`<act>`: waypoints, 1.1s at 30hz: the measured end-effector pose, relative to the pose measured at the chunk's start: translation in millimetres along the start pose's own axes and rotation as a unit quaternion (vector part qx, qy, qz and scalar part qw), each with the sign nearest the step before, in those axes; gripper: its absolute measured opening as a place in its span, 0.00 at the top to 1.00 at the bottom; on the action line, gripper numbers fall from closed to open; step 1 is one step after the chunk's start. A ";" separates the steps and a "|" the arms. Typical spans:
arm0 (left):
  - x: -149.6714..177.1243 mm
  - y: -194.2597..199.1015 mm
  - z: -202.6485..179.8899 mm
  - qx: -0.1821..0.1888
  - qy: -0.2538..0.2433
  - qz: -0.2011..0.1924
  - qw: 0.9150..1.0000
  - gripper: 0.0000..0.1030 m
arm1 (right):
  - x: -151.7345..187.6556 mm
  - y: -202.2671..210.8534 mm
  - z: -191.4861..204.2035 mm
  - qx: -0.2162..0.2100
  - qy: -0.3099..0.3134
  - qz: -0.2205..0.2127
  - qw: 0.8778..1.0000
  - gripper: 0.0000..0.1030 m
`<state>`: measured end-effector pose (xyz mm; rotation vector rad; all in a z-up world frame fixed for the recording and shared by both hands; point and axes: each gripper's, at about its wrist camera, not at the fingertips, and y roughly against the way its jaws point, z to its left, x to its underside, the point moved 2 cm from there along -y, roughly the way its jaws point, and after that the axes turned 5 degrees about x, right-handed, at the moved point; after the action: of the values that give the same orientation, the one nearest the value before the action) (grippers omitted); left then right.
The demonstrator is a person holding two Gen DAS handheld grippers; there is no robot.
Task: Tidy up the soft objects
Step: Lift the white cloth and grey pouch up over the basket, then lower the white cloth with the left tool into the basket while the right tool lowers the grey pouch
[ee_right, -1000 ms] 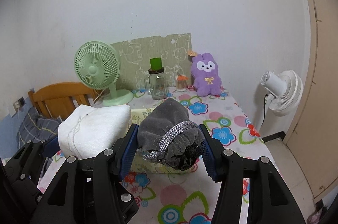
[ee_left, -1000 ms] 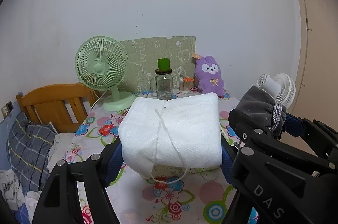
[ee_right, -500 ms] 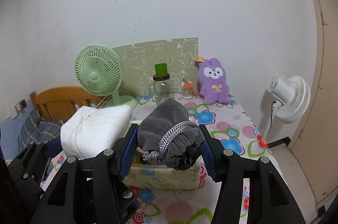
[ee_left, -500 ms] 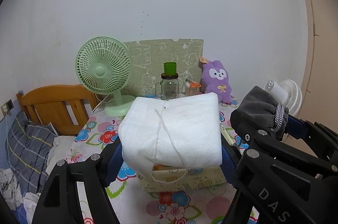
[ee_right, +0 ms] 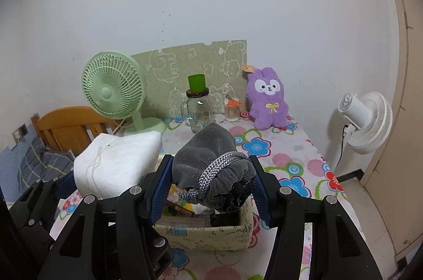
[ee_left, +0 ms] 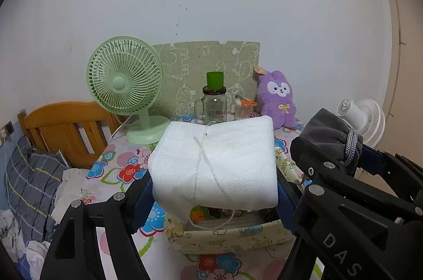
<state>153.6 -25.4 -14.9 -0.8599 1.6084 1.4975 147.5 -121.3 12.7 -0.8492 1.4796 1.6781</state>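
My left gripper [ee_left: 214, 190] is shut on a white padded pouch [ee_left: 216, 163] with a white string, held above a pale yellow fabric storage box [ee_left: 232, 235]. My right gripper [ee_right: 211, 182] is shut on a grey velvet drawstring pouch [ee_right: 211, 169] with a braided grey cord, held over the same box [ee_right: 211, 232]. The white pouch also shows at the left of the right wrist view [ee_right: 116, 163], and the grey pouch at the right of the left wrist view [ee_left: 330, 137]. The box holds several small items, mostly hidden by the pouches.
On the flowered tablecloth [ee_right: 277, 147] stand a green desk fan [ee_right: 113, 92], a glass jar with green cap [ee_right: 198, 108], a small toothpick jar [ee_right: 232, 110] and a purple plush bunny [ee_right: 267, 100]. A white fan [ee_right: 367, 118] stands at right, a wooden bedframe [ee_left: 66, 129] at left.
Both grippers have pulled back and risen a little with their pouches; the storage box has come into view beneath them. Both grips are unchanged.
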 end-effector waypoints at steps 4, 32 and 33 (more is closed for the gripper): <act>1.0 -14.8 1.7 -0.001 0.002 0.011 1.000 0.23 | 0.5 -13.8 -0.5 0.000 0.000 0.009 1.000 0.43; 24.3 -71.6 11.9 0.002 -0.018 0.085 0.996 0.05 | 22.1 -88.5 3.7 -0.021 -0.002 0.064 0.998 0.43; 24.7 -71.8 11.2 0.005 -0.019 0.085 0.996 0.03 | 22.6 -90.0 3.8 -0.023 -0.002 0.065 0.998 0.43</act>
<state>205.2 -19.8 -71.5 -0.6993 1.6930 1.6116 213.0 -109.0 -51.9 -0.7871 1.5266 1.8131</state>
